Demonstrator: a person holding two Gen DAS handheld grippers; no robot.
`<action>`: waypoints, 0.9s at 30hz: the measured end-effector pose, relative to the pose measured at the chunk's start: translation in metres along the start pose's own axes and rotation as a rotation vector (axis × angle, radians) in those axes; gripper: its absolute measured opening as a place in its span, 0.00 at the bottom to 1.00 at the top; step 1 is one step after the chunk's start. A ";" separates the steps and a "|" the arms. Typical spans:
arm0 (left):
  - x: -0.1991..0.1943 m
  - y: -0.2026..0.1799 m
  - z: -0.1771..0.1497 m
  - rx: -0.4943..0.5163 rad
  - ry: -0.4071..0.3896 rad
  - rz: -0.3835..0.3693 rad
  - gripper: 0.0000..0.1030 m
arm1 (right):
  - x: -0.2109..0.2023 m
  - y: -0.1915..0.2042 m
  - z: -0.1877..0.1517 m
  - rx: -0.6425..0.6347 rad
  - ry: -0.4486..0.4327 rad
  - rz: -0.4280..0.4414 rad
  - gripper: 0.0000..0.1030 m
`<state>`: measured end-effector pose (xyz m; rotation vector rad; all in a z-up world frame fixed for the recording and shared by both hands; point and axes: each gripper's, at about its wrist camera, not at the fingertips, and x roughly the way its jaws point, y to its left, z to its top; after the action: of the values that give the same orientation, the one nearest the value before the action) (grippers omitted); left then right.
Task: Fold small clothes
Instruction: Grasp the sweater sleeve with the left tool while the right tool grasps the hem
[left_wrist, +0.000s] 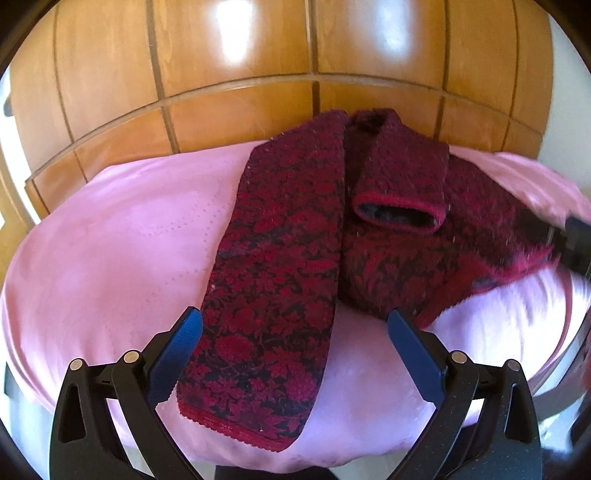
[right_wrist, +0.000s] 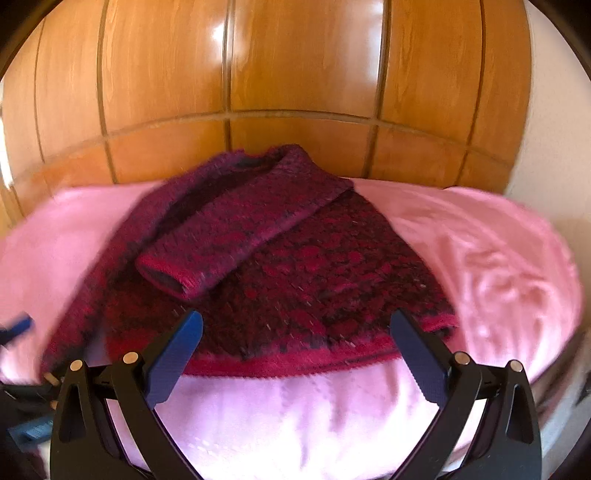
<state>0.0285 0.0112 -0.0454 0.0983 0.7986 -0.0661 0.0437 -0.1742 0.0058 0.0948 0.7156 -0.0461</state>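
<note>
A dark red and black patterned sweater (left_wrist: 280, 236) lies on a pink cloth (left_wrist: 110, 240). Its left side is folded inward into a long strip, and one sleeve with a red cuff (left_wrist: 399, 218) lies folded across the chest. My left gripper (left_wrist: 295, 328) is open, hovering over the near end of that strip with nothing between its fingers. In the right wrist view the sweater (right_wrist: 314, 266) fills the middle, and my right gripper (right_wrist: 295, 328) is open just above the red hem (right_wrist: 288, 363). The right gripper (left_wrist: 572, 243) shows blurred at the sweater's right edge.
The pink cloth (right_wrist: 480, 240) covers a rounded table and hangs over its near edge. Glossy wooden panelled doors (left_wrist: 236, 55) stand right behind the table. A blue fingertip of the left gripper (right_wrist: 18, 326) shows at the far left of the right wrist view.
</note>
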 end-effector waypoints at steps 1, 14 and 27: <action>0.003 -0.001 -0.002 0.014 0.009 0.000 0.96 | 0.002 -0.005 0.006 0.028 0.002 0.044 0.97; 0.024 0.030 -0.019 -0.093 0.069 -0.041 0.31 | 0.125 0.032 0.037 0.253 0.388 0.487 0.52; 0.015 0.138 0.059 -0.362 -0.053 -0.091 0.16 | 0.070 -0.041 0.137 0.315 0.096 0.507 0.11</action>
<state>0.0939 0.1409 -0.0068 -0.2812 0.7504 -0.0090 0.1829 -0.2299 0.0594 0.5797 0.7588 0.3336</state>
